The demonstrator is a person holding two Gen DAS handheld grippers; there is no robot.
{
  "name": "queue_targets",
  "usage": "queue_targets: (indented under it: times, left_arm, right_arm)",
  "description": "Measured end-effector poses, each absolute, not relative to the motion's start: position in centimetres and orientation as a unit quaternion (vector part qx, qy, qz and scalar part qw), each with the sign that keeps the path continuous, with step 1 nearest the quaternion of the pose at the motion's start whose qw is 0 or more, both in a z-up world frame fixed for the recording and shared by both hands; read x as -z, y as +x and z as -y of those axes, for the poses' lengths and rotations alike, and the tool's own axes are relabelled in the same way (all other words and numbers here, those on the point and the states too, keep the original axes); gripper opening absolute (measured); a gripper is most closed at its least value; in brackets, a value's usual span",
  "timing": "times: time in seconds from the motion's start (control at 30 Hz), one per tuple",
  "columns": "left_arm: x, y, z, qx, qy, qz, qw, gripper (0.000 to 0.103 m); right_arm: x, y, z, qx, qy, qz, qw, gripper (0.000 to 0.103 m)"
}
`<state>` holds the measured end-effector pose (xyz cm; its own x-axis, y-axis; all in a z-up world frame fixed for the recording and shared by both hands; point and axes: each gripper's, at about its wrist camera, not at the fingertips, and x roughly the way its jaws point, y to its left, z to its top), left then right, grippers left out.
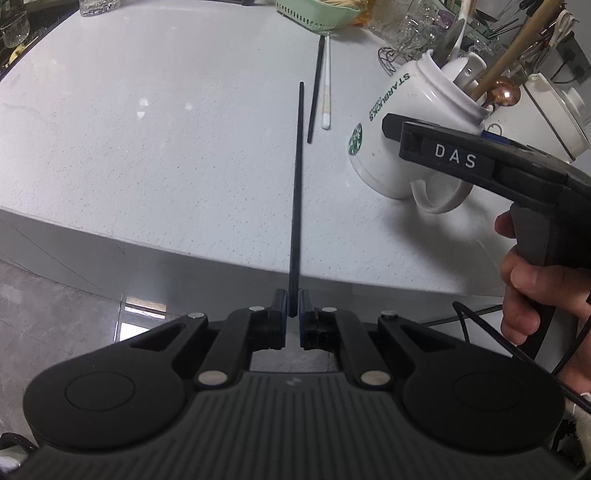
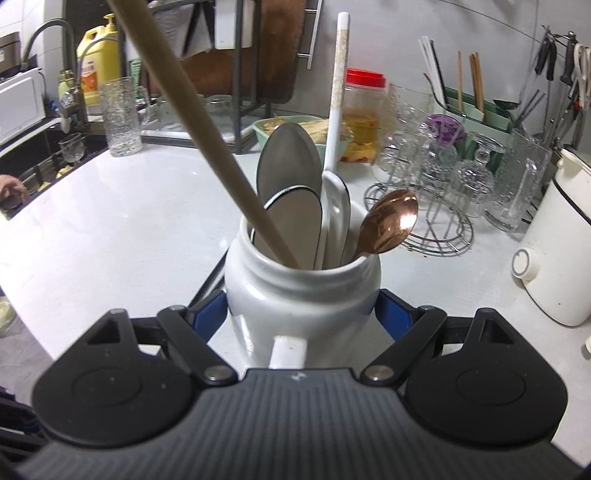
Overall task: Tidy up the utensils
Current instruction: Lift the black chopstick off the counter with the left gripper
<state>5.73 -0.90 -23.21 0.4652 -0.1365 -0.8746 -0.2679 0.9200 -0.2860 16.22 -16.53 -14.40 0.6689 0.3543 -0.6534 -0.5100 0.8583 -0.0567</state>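
My left gripper (image 1: 294, 308) is shut on one black chopstick (image 1: 298, 192), which points forward over the white counter (image 1: 166, 147). A second black chopstick (image 1: 316, 88) and a white chopstick (image 1: 326, 85) lie side by side on the counter ahead. My right gripper (image 2: 301, 310) is closed around the body of a white Starbucks mug (image 2: 301, 291), which also shows tilted at the right in the left wrist view (image 1: 402, 125). The mug holds a wooden handle (image 2: 207, 147), several spoons, a white spoon (image 2: 338, 110) and a copper spoon (image 2: 389, 221).
A wire rack with glasses (image 2: 436, 177) and a white appliance (image 2: 557, 236) stand right of the mug. A green basket (image 1: 317, 13) and a red-lidded jar (image 2: 364, 110) are at the back. A sink (image 2: 40, 173) is at the left. The counter edge (image 1: 184, 251) is near my left gripper.
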Motion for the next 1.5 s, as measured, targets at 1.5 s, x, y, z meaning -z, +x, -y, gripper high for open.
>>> queue_targets:
  times: [1.5]
  left_arm:
    - [15.2, 5.2, 0.5, -0.031, -0.106, -0.456, 0.883, 0.006]
  right_arm:
    - [14.7, 16.1, 16.3, -0.245, -0.113, -0.315, 0.910, 0.090]
